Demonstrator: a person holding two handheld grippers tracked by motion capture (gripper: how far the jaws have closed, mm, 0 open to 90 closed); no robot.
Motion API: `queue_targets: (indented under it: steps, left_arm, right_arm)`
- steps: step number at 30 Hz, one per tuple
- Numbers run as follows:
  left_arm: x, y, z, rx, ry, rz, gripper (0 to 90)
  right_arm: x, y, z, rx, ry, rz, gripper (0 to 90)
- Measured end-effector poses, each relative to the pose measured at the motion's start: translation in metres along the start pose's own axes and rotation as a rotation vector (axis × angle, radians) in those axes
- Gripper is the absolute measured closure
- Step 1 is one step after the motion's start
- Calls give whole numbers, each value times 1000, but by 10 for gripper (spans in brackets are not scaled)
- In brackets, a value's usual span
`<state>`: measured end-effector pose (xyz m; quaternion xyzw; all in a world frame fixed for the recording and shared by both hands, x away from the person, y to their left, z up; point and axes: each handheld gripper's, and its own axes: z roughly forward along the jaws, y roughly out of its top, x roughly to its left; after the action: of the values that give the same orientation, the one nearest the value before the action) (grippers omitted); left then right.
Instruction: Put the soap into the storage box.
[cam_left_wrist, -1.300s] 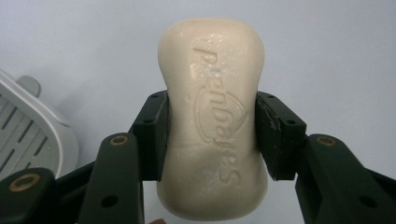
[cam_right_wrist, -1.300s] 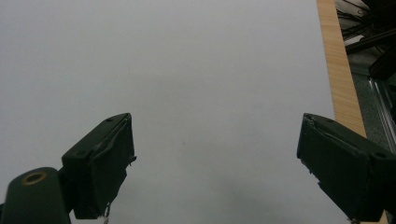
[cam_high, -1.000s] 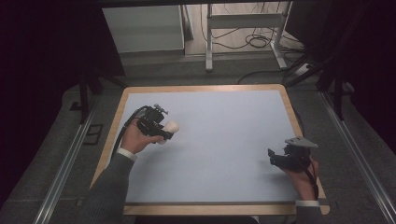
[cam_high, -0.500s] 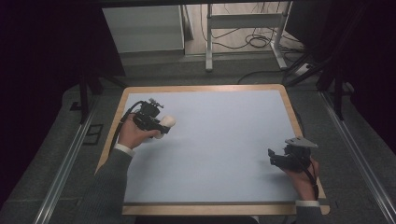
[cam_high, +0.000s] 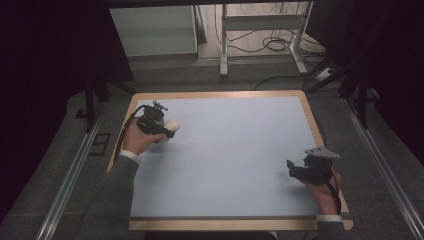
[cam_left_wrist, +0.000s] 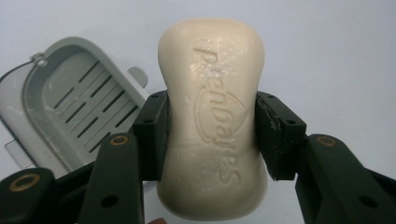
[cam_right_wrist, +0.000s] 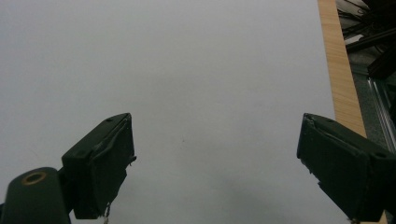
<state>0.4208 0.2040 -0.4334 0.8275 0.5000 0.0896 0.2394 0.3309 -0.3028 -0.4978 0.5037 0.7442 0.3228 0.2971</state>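
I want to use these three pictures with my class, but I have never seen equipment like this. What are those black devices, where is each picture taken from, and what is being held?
A person holds hand-operated tongs in each hand. The high view looks down on the table. There you see the left tongs and the right tongs. The other two pictures come from cameras riding on the tongs. The left tongs clamp a cream bar of soap by its sides; beneath lies a grey slotted soap dish. The right tongs are open and hold nothing.

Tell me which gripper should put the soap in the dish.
Left. The left gripper already grips the soap across its waist, and the grey dish lies just beside it, open side up. The right gripper is open with nothing in it, over bare mat.
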Motion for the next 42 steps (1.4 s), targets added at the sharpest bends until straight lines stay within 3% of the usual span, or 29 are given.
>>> queue_targets:
  steps: [26, 34, 42]
  left_arm:
    - [43, -4, 12, 13, 52, -148, 494]
    - [51, -6, 16, 16, 58, -176, 494]
    - [59, -8, 25, 17, 97, -224, 493]
  right_arm:
    - [1, -1, 1, 12, -13, -8, 111]
    - [0, -1, 1, 11, -14, -8, 111]
    - [0, -2, 0, 12, -17, -9, 111]
